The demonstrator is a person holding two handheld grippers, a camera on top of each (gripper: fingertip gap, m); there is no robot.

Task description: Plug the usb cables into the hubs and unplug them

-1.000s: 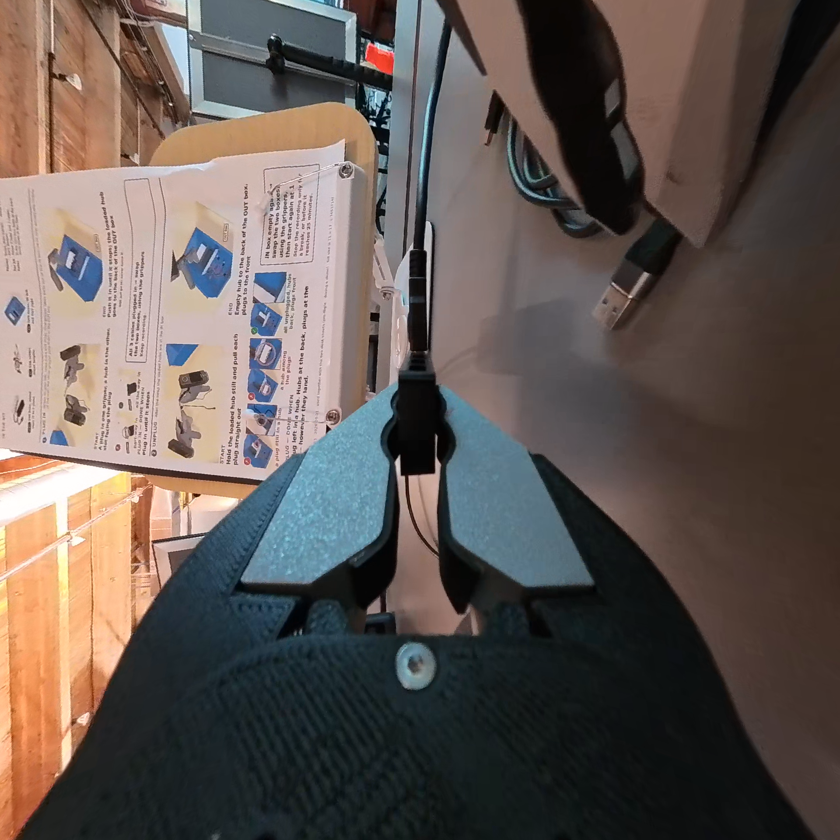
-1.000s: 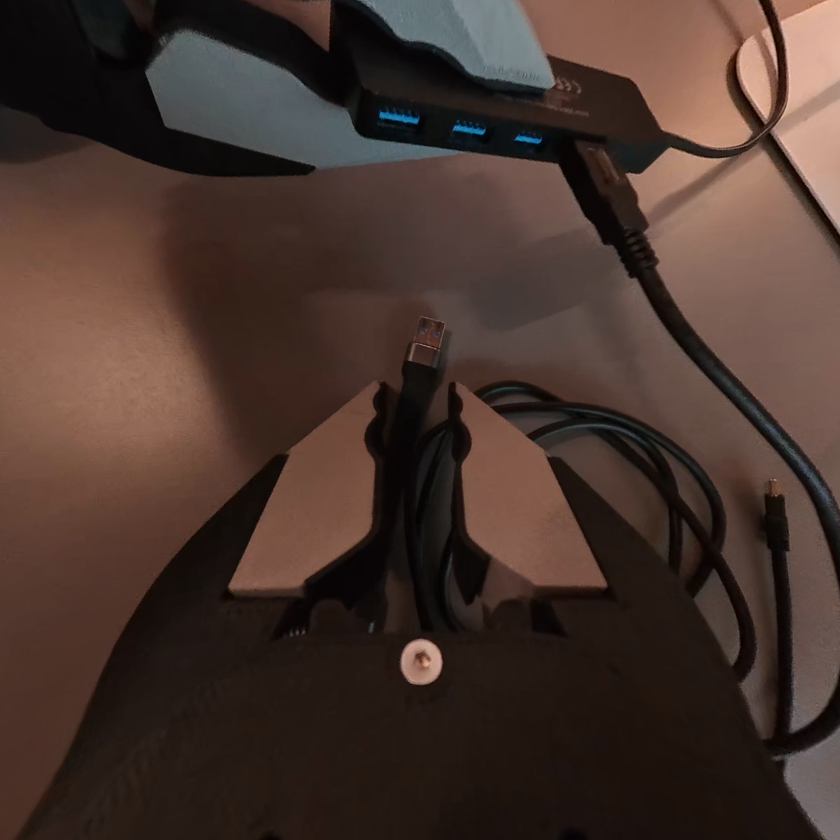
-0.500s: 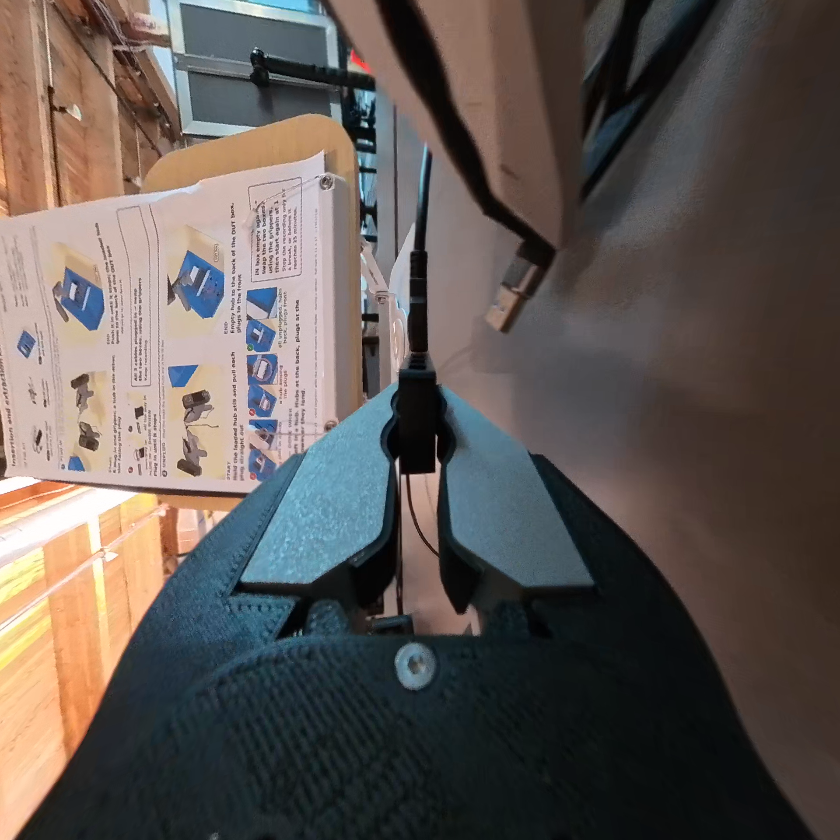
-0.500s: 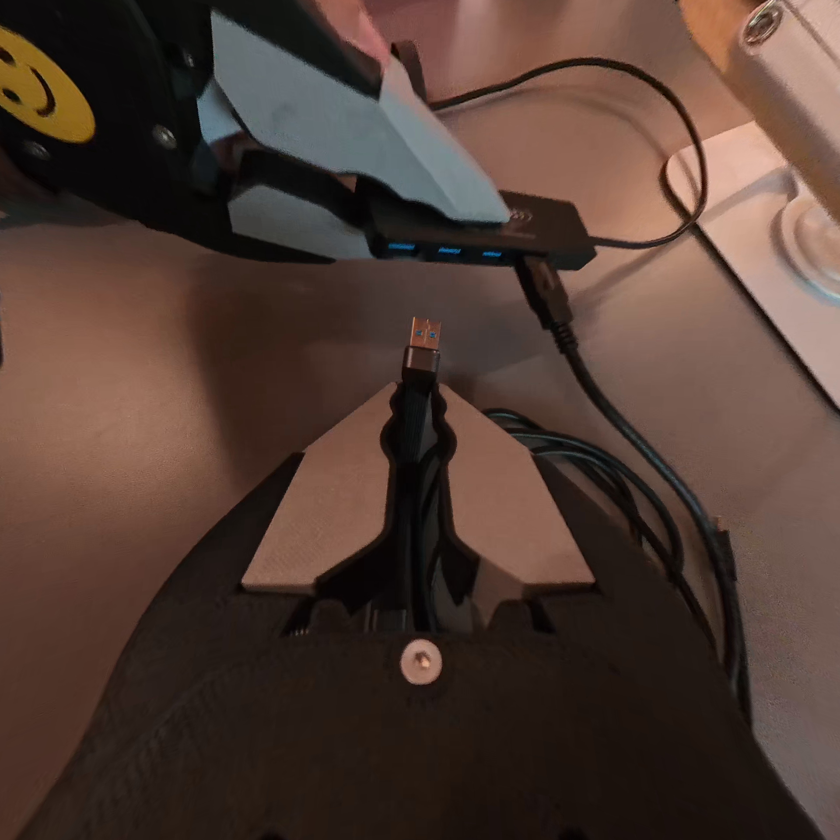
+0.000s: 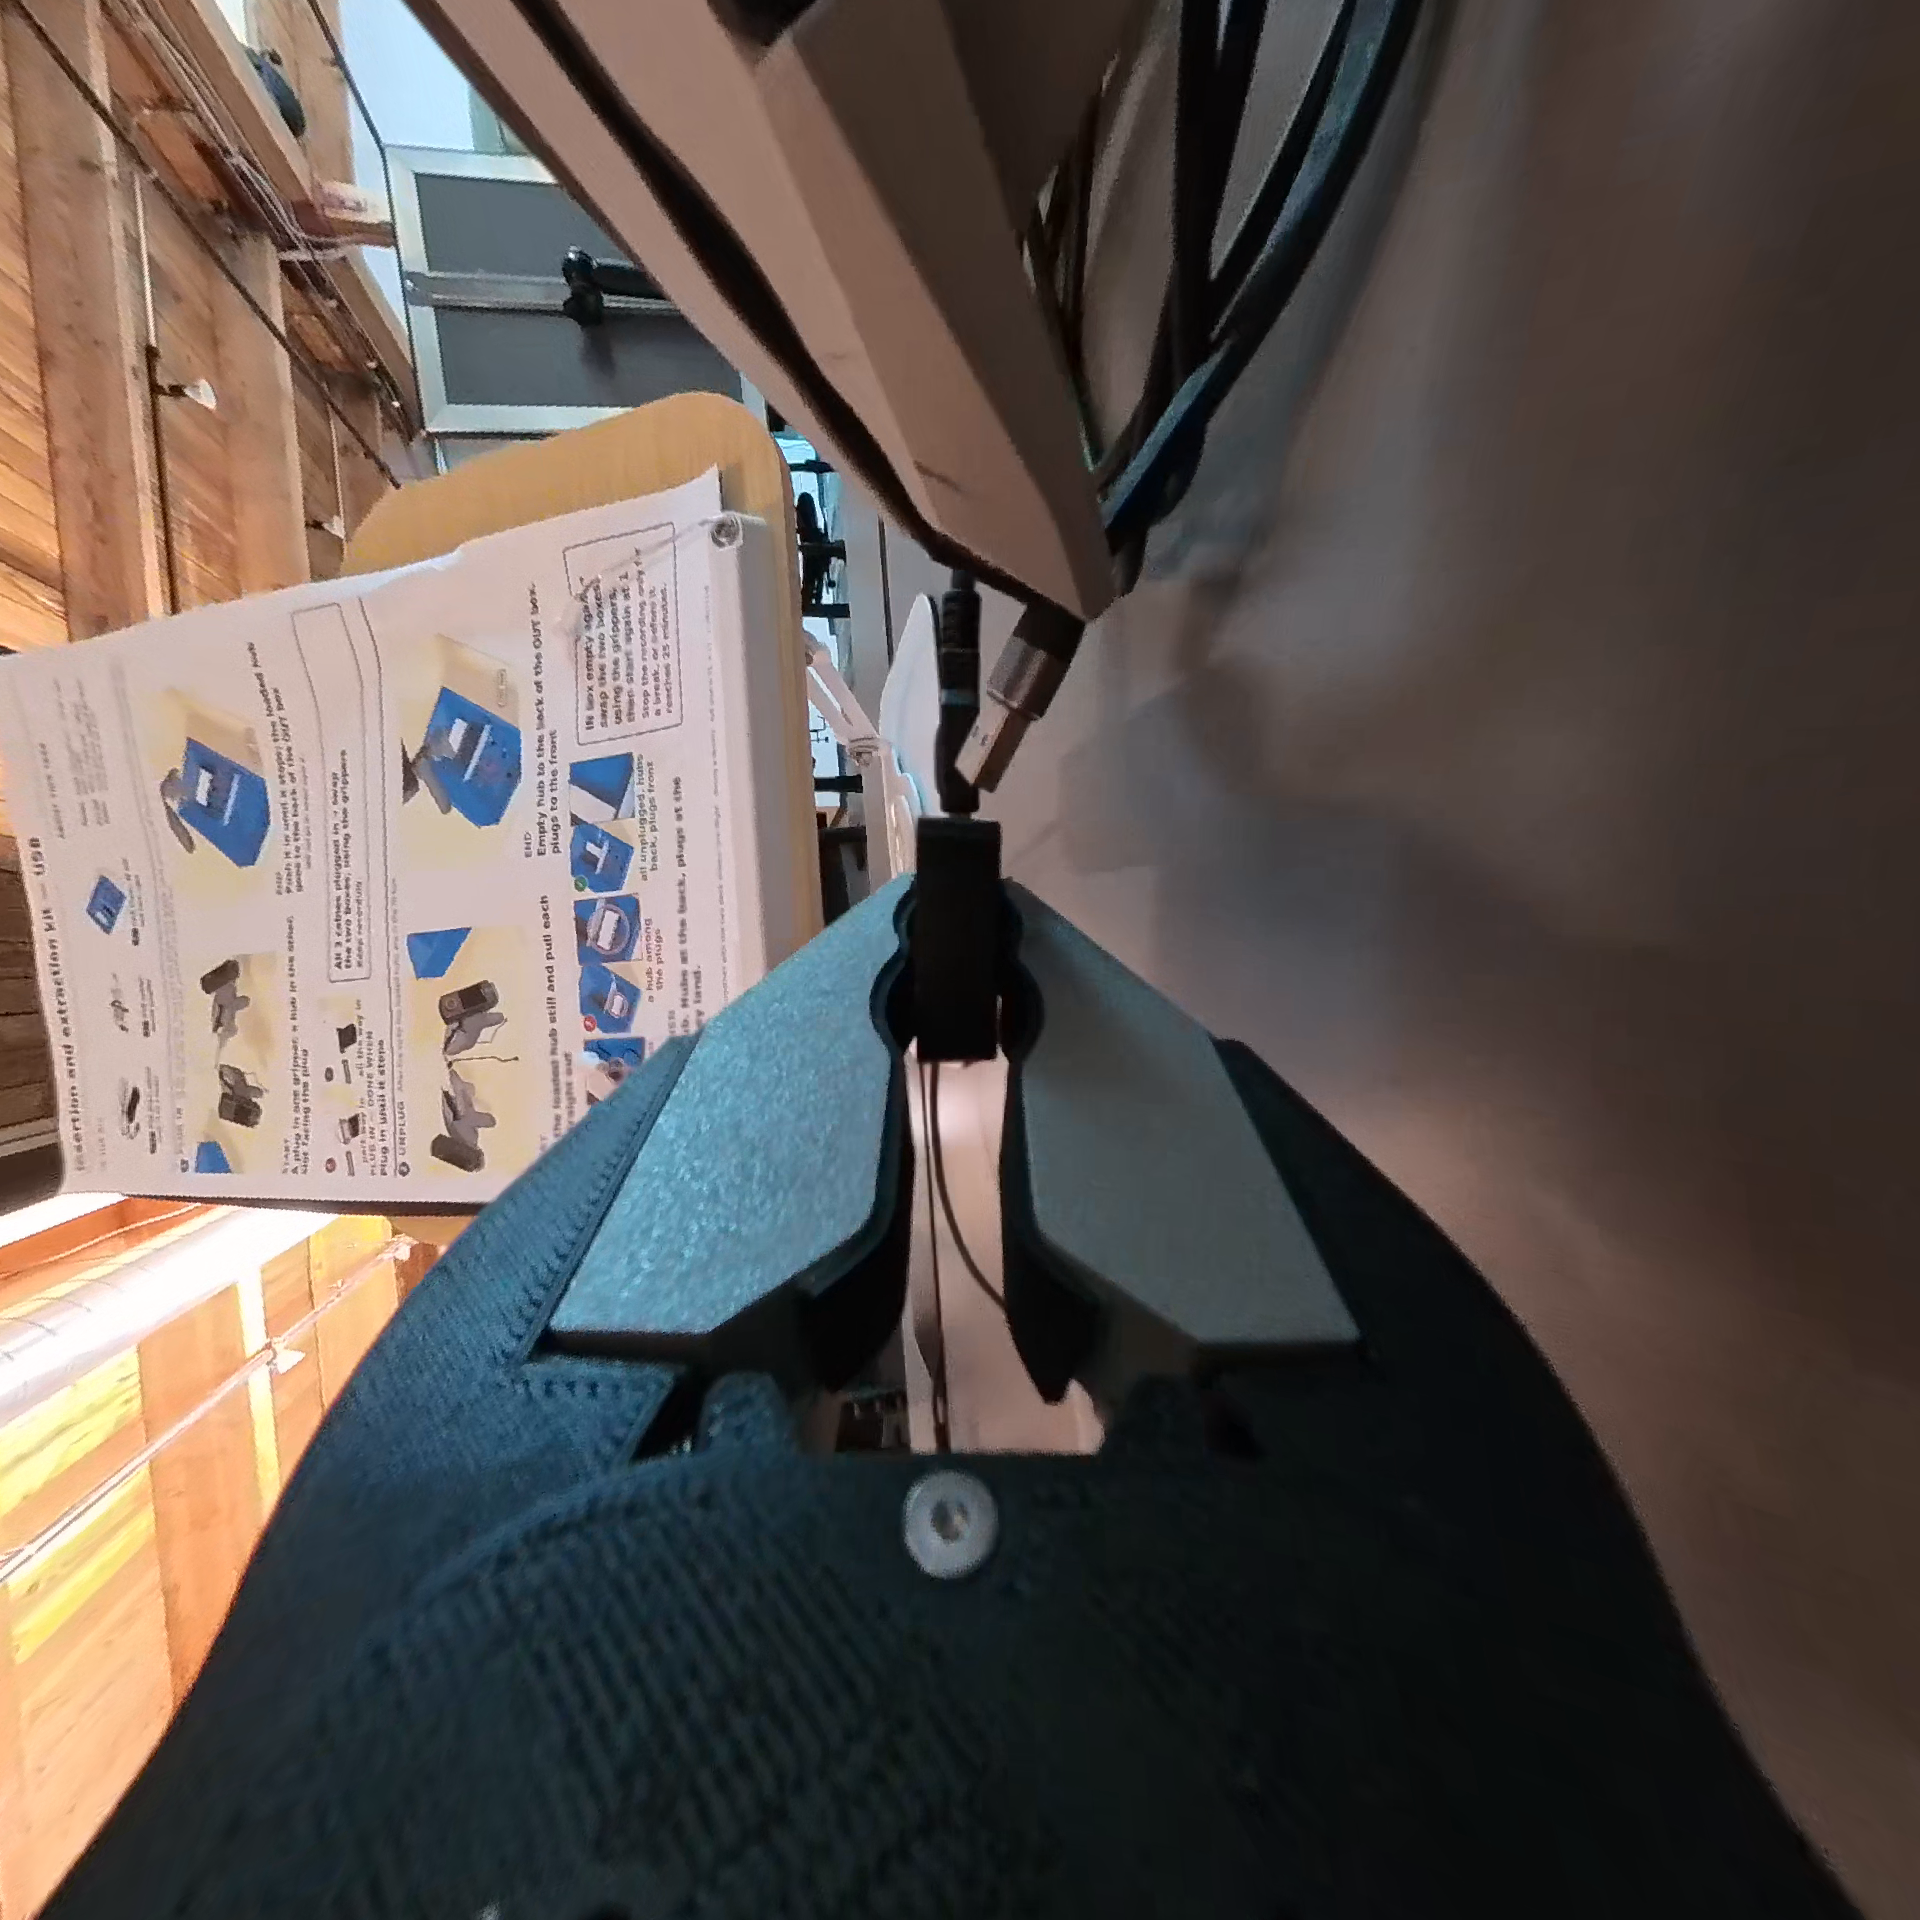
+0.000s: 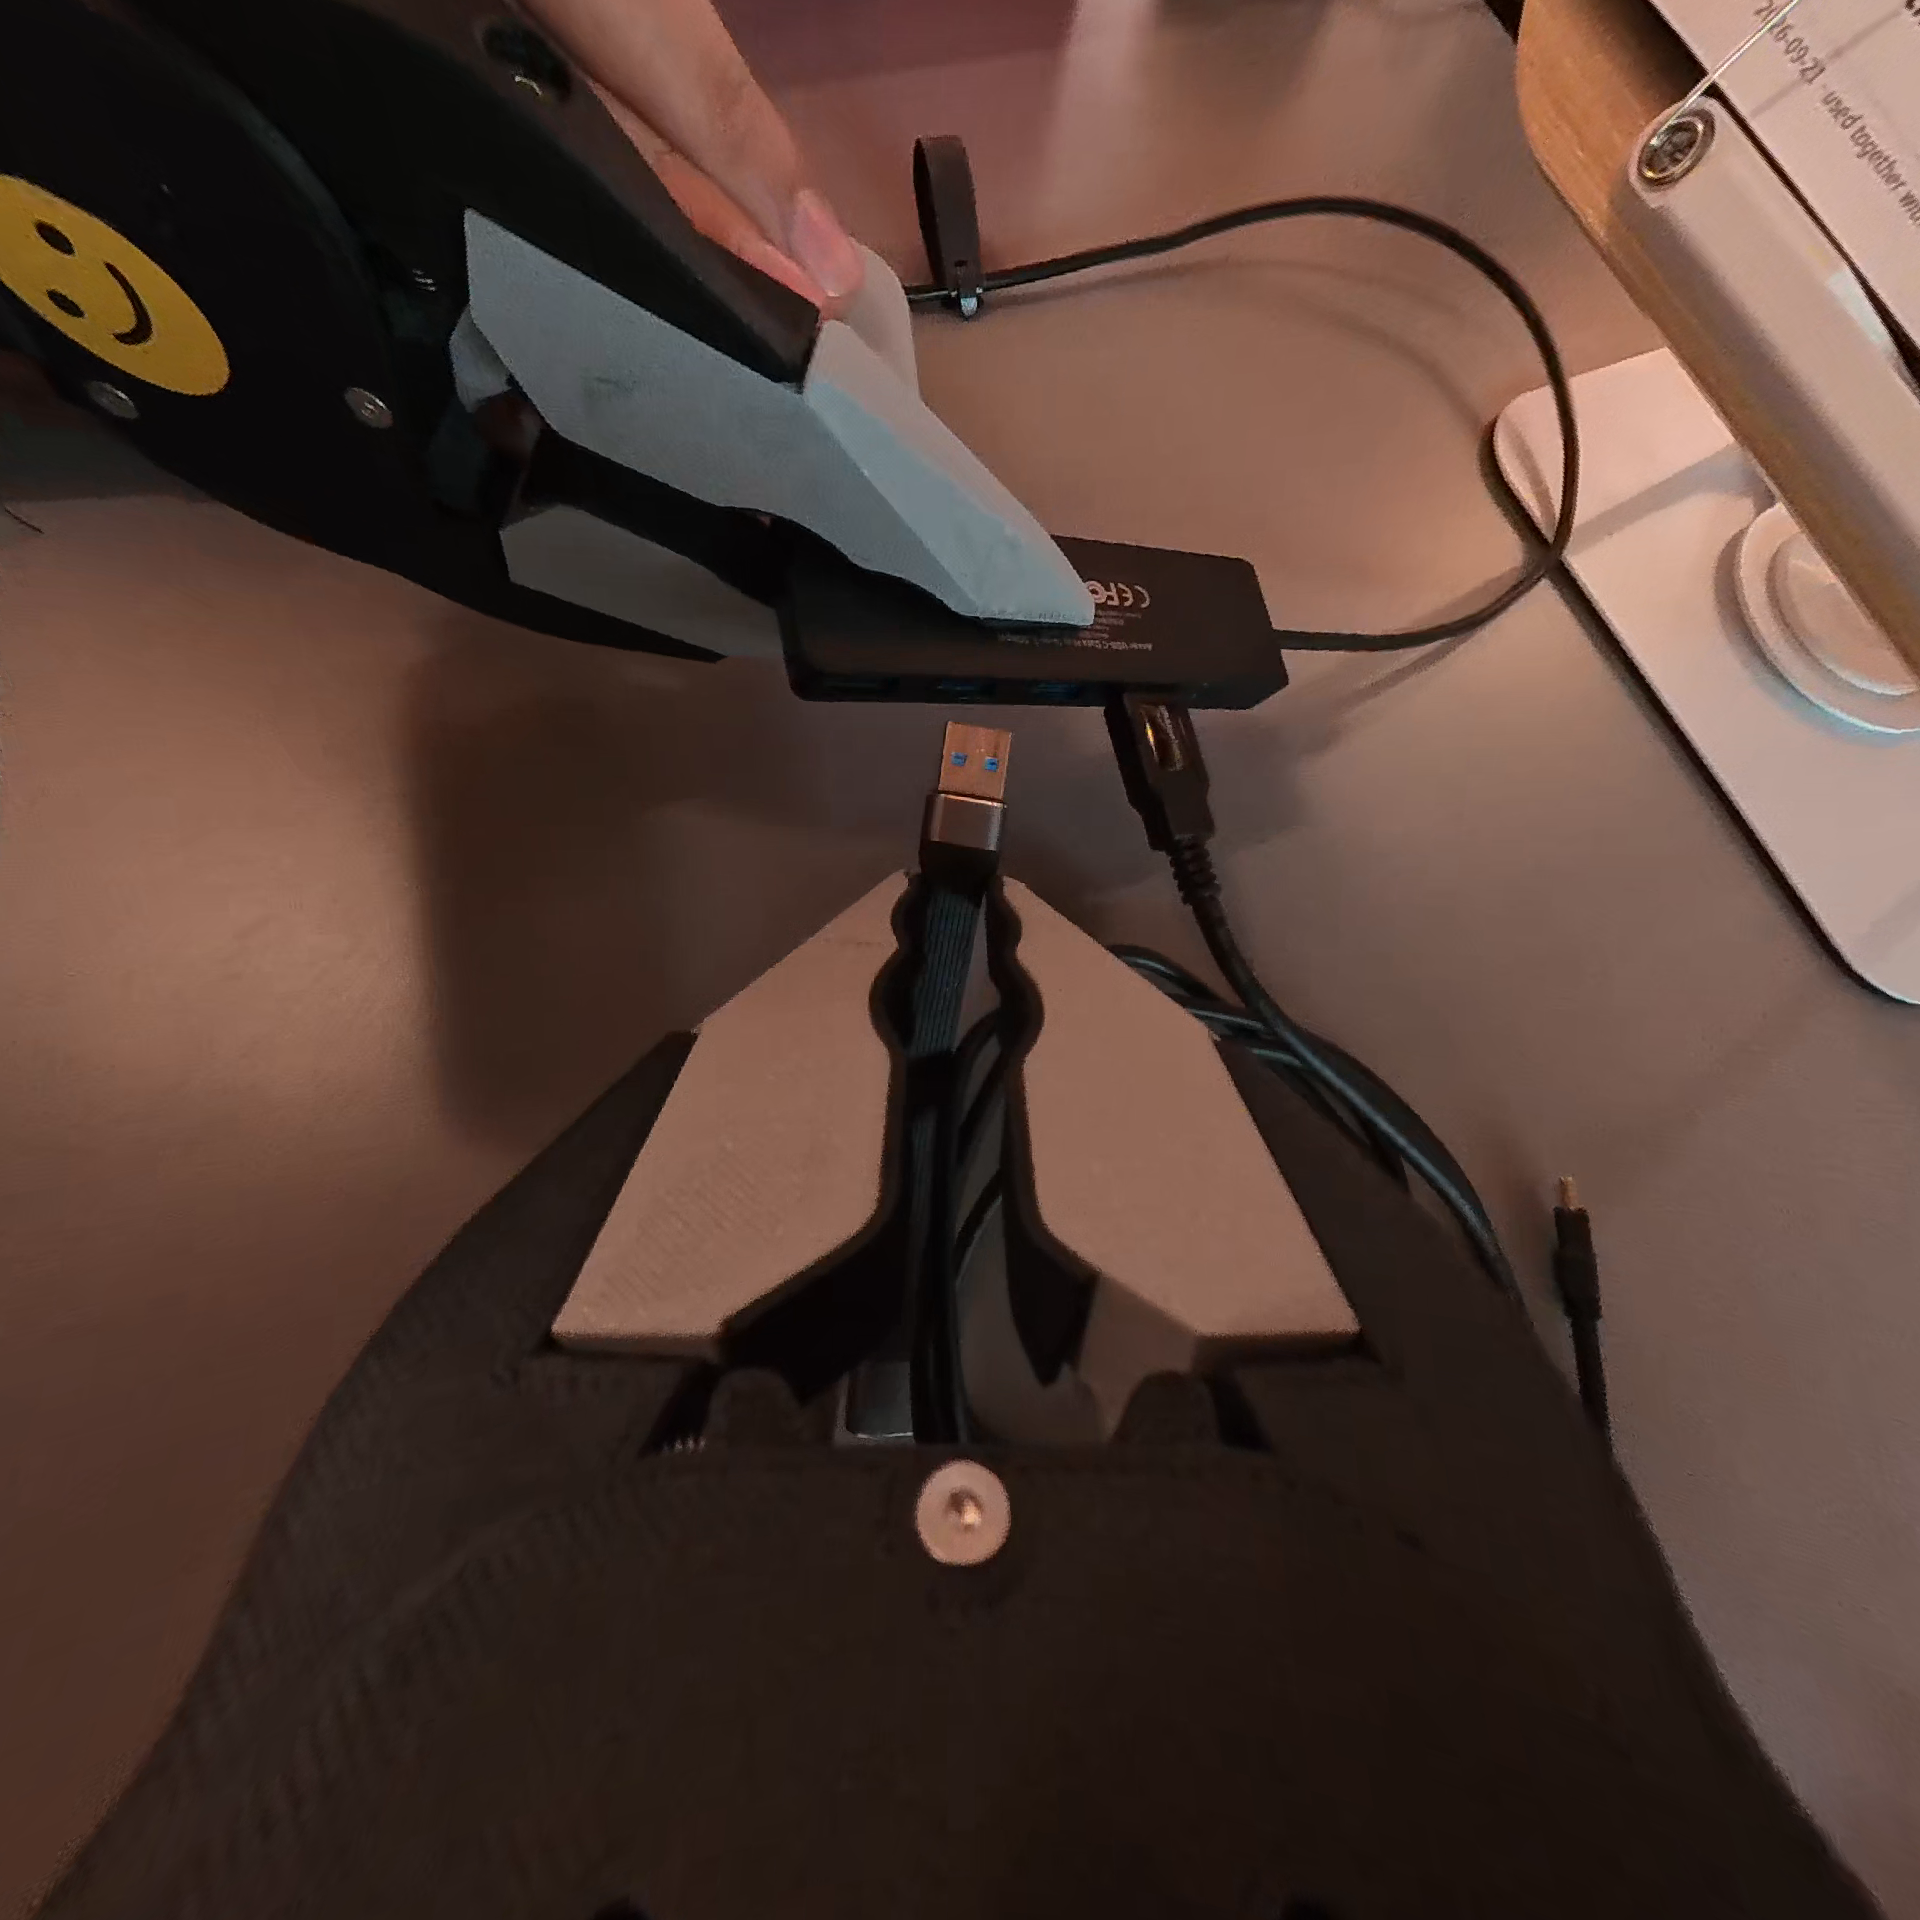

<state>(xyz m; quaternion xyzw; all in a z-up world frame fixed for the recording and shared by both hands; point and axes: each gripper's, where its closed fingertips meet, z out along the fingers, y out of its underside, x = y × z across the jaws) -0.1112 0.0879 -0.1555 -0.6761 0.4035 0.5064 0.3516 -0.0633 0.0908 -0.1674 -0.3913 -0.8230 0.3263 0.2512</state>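
Note:
My left gripper [image 5: 958, 904] is shut on a flat black USB hub [image 5: 958, 935], seen end-on. In the right wrist view the hub [image 6: 1164, 603] is held level above the table by the left gripper [image 6: 997, 613]. A black plug [image 6: 1158, 769] sits in its rightmost port. My right gripper [image 6: 956, 894] is shut on a braided cable just behind its silver USB-A plug [image 6: 971, 790]. The plug's tip is just short of the hub's blue ports, not touching. The same plug also shows in the left wrist view [image 5: 1013, 717].
Coiled dark cables [image 6: 1351, 1091] and a loose small connector [image 6: 1569, 1226] lie on the grey table [image 6: 312, 935] at the right. A white stand base [image 6: 1662, 727] is at the far right. An instruction sheet [image 5: 416, 883] hangs beyond the hub. One gripper's finger ends stand about 5 cm off the other's.
The right gripper has brought the silver plug up towards the hub's ports. The left gripper has kept its hold on the hub.

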